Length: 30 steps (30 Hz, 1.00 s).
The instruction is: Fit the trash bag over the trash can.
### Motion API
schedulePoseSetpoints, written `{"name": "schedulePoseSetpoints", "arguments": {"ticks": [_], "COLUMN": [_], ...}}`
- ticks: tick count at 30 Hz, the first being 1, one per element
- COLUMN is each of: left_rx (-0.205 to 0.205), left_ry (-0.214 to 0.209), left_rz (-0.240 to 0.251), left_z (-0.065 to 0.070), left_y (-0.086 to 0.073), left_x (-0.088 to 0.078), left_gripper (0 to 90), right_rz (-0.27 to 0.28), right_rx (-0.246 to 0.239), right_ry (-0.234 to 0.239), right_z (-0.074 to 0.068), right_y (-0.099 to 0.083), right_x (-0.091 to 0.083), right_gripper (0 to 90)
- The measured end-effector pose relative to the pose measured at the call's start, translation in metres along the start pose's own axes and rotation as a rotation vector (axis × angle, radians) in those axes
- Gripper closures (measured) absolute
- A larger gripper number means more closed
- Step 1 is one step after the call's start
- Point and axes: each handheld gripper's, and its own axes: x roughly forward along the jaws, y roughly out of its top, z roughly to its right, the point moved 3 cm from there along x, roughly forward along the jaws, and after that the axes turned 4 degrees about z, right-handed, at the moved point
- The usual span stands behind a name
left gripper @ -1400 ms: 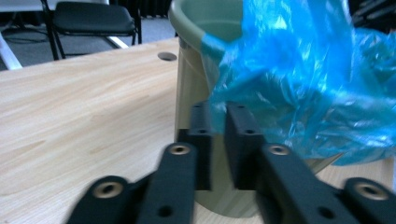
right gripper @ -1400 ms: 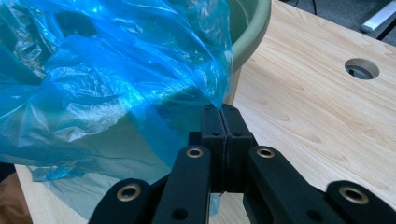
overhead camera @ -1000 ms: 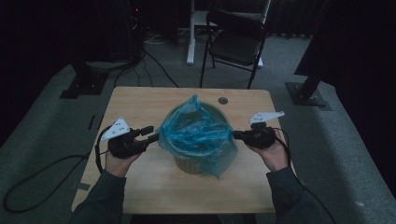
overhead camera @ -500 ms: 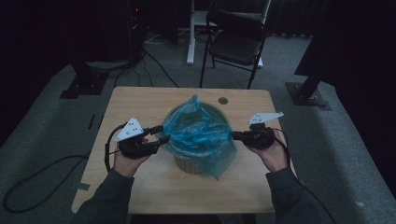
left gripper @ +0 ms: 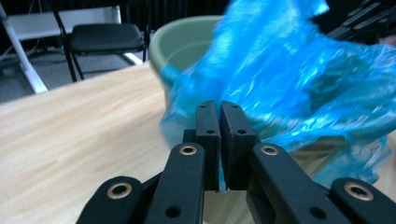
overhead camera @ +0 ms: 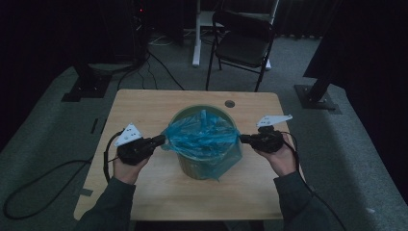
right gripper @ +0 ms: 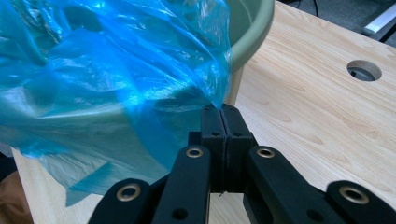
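- Left tongs (left gripper: 219, 112): the jaws have just been closing and now stand pressed nearly together on the left edge of the blue bag (left gripper: 289, 79). A thin fold of film seems caught between them, though the left gripper view leaves a hairline gap, so the bite looks shallow.
- Right tongs (right gripper: 222, 114): pressed tight together, pinching a corner of the bag at its right edge, beside the bin (right gripper: 252, 32).
- Bag: it sits in and over the green bin in the middle of the table (overhead camera: 144, 101), stretched between the two tongs in the high view, part draped down the bin's front.
- Risks, as I judge them: pulling outward could slip the film from the left pinch, since so little is held; a hard or uneven pull could tear the thin plastic at the right corner; and the light bin could tip or slide if the bag drags on its rim.
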Motion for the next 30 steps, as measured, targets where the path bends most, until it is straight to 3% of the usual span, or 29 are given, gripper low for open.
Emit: {"name": "schedulePoseSetpoints", "arguments": {"ticks": [4,17,22,30], "left_rx": [-0.052,-0.134,-0.155,-0.164], "left_ry": [0.013,0.048,0.06,0.074], "left_rz": [-0.024,-0.071,-0.077,-0.083], "left_z": [-0.014,-0.047,-0.056,-0.06], "left_y": [-0.009,-0.019,-0.02,-0.019], "left_x": [0.006,0.032,0.039,0.046], "left_gripper": [86.6,86.4,86.4,84.9], "right_rz": [-0.002,0.005,0.004,0.001], "right_rx": [0.008,0.086,0.121,0.136], "right_ry": [-0.007,-0.054,-0.064,-0.071], "right_z": [0.005,0.03,0.037,0.04], "right_y": [0.0,0.0,-0.001,-0.002], "right_x": [0.002,0.014,0.02,0.024], "right_gripper": [89.9,90.0,90.0,89.9]}}
